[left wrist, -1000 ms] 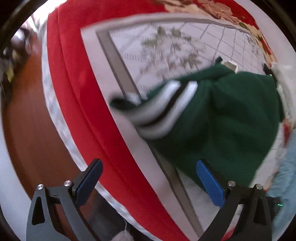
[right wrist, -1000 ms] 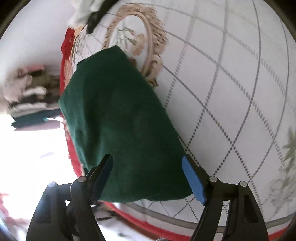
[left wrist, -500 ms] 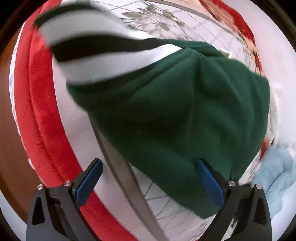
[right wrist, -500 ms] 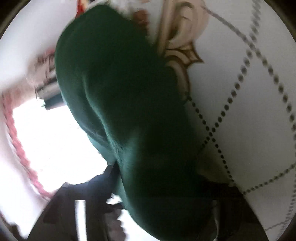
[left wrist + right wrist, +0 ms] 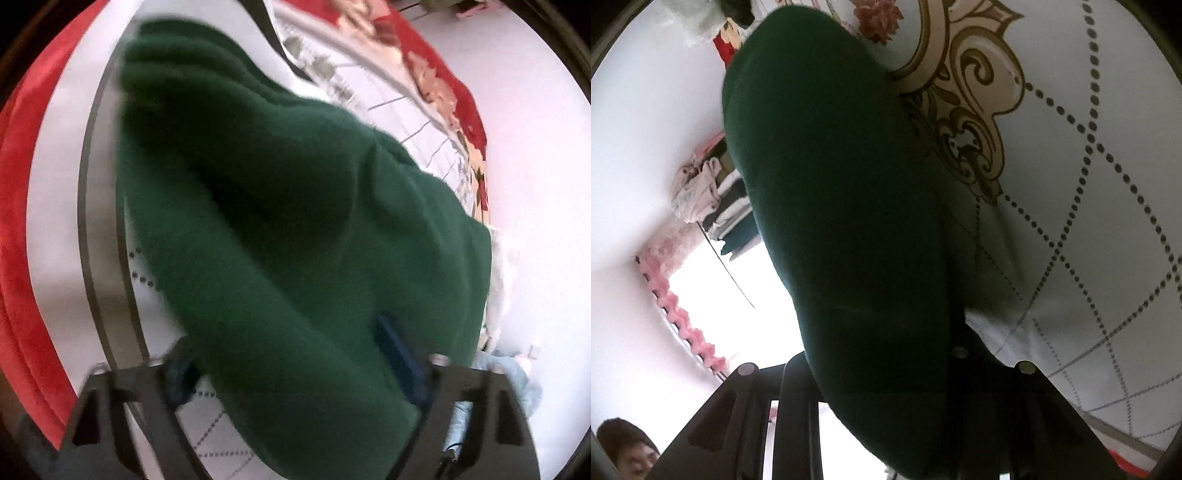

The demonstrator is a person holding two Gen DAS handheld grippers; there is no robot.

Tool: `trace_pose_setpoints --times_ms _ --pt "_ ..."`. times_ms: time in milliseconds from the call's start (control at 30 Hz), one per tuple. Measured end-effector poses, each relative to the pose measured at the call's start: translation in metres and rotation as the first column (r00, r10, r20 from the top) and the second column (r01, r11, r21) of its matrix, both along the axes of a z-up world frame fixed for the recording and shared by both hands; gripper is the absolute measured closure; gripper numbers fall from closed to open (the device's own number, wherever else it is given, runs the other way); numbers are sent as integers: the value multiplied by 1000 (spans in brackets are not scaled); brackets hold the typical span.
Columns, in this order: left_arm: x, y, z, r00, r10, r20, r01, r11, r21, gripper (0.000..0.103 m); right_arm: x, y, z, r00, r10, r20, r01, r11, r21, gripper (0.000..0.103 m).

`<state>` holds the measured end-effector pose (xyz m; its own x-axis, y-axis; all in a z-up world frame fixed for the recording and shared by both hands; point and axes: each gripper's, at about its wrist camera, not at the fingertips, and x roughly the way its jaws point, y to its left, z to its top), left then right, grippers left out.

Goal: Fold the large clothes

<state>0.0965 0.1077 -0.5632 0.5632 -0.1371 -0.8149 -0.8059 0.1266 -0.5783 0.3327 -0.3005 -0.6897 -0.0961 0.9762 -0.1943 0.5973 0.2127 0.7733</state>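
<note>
The bed cover, white with a dotted diamond grid and a broad red border, carries everything here, and the green garment lies bunched near its red-bordered edge, a thick folded mass running from that edge in toward the gold scrollwork printed on the cover. Both grippers are at the garment's near end. The left gripper straddles the fabric with its jaws set wide, one blue pad showing against the cloth; the frame is blurred, so whether the pads press the cloth is unclear. The right gripper is pitched low along the cover, its jaws narrowed onto the garment's thick edge, apparently pinching it. The main risk, as I judge it, is an uneven lift: if only the right side grips while the left merely straddles, the stacked layers could slide apart and the fold would open. A pinch that catches only the top layer would do the same. The cover itself might also be nipped under the fingers and dragged along.
</note>
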Motion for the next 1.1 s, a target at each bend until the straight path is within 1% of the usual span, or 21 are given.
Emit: trace_pose_setpoints --times_ms 33,67,100,133,167,233,267,300,367,400,433,467,500,567,633,700,800,900,933,1000,1100 --pt "1 1 5 1000 2 5 -2 999 32 48 1 2 -3 1000 1 -2 -1 1000 -6 71" --pt "-3 2 11 1000 9 16 -9 999 44 63 1 0 -5 1000 12 19 -12 1000 -11 70" --pt "0 4 13 999 13 34 -14 999 48 71 3 1 -6 999 23 33 -23 1000 -16 69" --pt "5 5 18 999 3 43 -6 998 62 73 6 3 -9 998 38 41 -37 999 -20 63" --pt "8 5 22 999 -9 41 6 997 77 76 9 5 -10 996 59 64 -57 998 -32 53" --pt "16 3 29 999 -34 37 30 994 104 78 18 11 -12 984 118 137 -108 991 -80 43" --pt "18 1 30 998 -47 34 43 993 112 78 20 12 -15 979 130 155 -116 988 -98 36" --pt "21 2 30 998 -52 31 48 992 115 79 21 13 -20 977 118 176 -99 988 -114 34" --pt "25 5 29 998 -54 28 51 992 117 79 23 13 -29 982 57 180 -43 996 -82 33" --pt "24 5 30 998 -55 30 51 992 117 79 26 14 -34 987 3 160 5 999 -50 32" --pt "24 5 31 998 -57 30 53 991 119 79 28 16 -36 989 -18 148 24 999 -33 32" --pt "22 4 35 998 -61 26 57 990 129 80 32 21 -36 988 -52 143 55 998 -14 36" --pt "23 7 39 998 -61 23 57 988 146 80 35 25 -34 986 -66 154 69 997 -18 54" --pt "24 13 44 998 -54 26 49 987 153 80 45 36 -19 977 -69 203 77 996 -33 69" --pt "30 20 54 998 -50 42 43 987 158 80 54 44 5 966 -64 249 75 996 -38 73" --pt "34 24 68 997 -55 54 44 983 176 81 68 55 44 945 -35 325 53 998 -46 74" --pt "45 28 98 994 -59 89 41 981 192 81 84 61 85 931 -16 365 32 999 -38 74" --pt "61 33 125 991 -62 117 38 980 197 81 109 69 131 905 -10 424 30 999 -41 74" --pt "67 34 132 990 -67 124 41 979 202 81 113 56 149 899 -7 438 25 999 -37 74" --pt "81 36 147 987 -79 142 48 976 213 81 125 52 173 885 -5 465 23 999 -33 74" --pt "114 40 174 979 -99 179 58 973 222 81 154 47 216 856 -10 516 31 999 -32 74"
